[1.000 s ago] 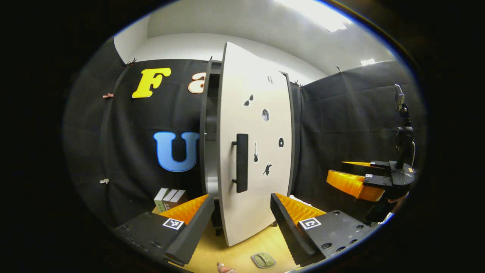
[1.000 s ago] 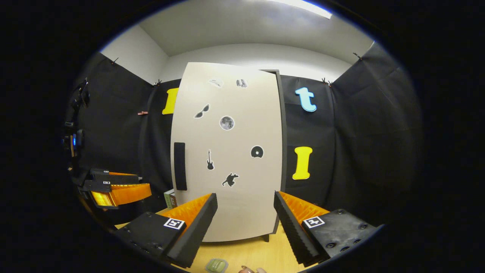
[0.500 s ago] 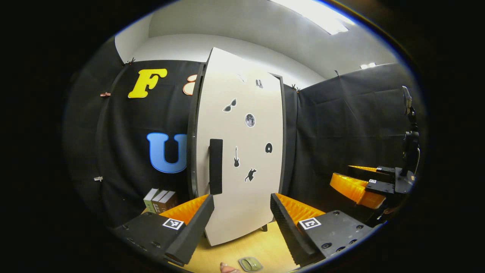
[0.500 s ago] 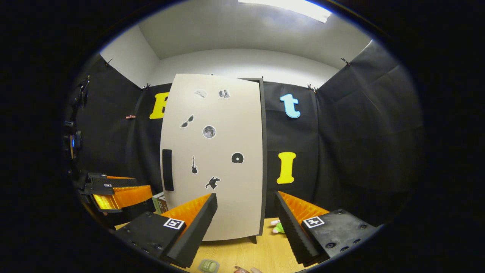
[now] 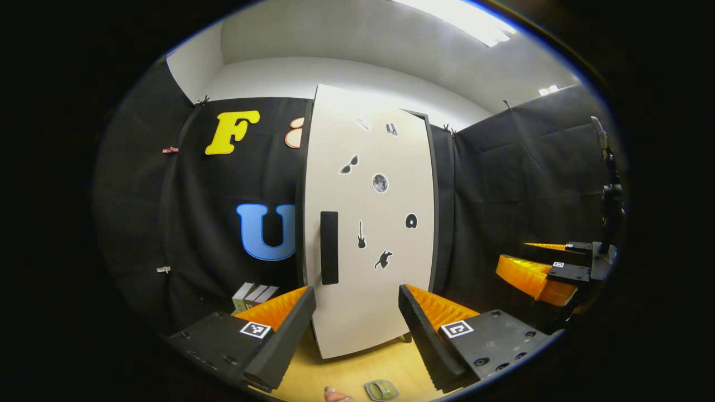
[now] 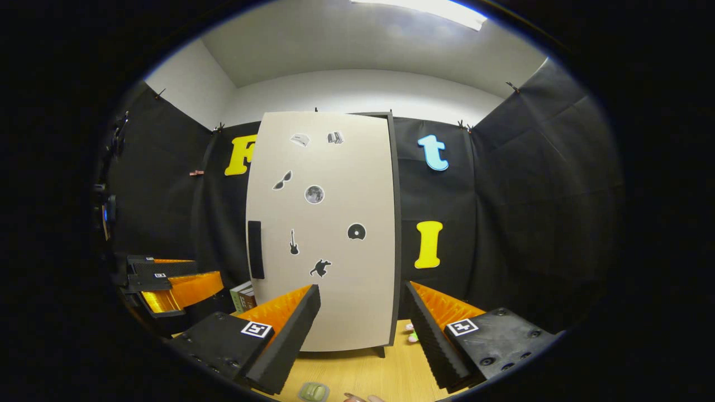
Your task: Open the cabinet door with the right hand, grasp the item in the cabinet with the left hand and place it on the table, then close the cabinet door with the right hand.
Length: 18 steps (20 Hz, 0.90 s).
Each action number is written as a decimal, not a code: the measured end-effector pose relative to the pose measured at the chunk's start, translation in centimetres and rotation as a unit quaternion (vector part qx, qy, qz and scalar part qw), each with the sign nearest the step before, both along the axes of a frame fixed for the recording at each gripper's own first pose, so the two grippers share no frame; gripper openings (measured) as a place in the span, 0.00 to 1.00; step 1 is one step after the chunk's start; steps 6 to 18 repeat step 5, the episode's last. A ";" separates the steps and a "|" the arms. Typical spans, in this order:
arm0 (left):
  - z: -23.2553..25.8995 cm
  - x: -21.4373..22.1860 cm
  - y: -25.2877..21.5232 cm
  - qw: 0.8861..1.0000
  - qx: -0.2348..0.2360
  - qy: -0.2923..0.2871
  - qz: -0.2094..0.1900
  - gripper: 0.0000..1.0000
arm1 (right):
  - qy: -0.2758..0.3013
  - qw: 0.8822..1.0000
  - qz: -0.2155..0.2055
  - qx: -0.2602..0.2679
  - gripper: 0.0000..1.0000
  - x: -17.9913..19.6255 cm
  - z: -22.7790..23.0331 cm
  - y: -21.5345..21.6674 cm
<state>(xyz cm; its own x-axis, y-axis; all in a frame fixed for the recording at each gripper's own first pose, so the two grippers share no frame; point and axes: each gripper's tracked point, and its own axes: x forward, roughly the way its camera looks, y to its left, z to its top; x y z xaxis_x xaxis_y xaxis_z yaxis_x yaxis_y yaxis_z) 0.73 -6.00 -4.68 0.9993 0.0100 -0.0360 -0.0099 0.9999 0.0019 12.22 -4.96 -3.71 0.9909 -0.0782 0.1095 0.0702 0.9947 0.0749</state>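
Left gripper [image 5: 356, 312] wide open, empty, right gripper [image 6: 362, 312] likewise, facing closed cabinet door [image 6: 329, 234]

No words, numbers or brand names can be read. The cabinet door [image 5: 371, 223] carries only small picture stickers: sunglasses, a moon, a guitar, a disc and an animal silhouette. Each finger block of the tongs bears a square black-and-white marker tag [image 5: 256, 329], a pattern and not writing. The spines of the books [image 5: 252, 295] beside the cabinet are too small to make out.
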 end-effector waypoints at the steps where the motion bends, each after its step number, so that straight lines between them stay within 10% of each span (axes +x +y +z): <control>1: 0.0 -0.1 0.2 1.000 -0.004 0.000 0.001 0.95 | -0.001 1.000 0.005 0.010 0.97 0.0 0.1 0.2; 18: 0.1 0.0 0.6 1.000 -0.009 -0.003 0.004 0.95 | -0.006 1.000 0.010 0.021 0.98 0.1 0.3 0.6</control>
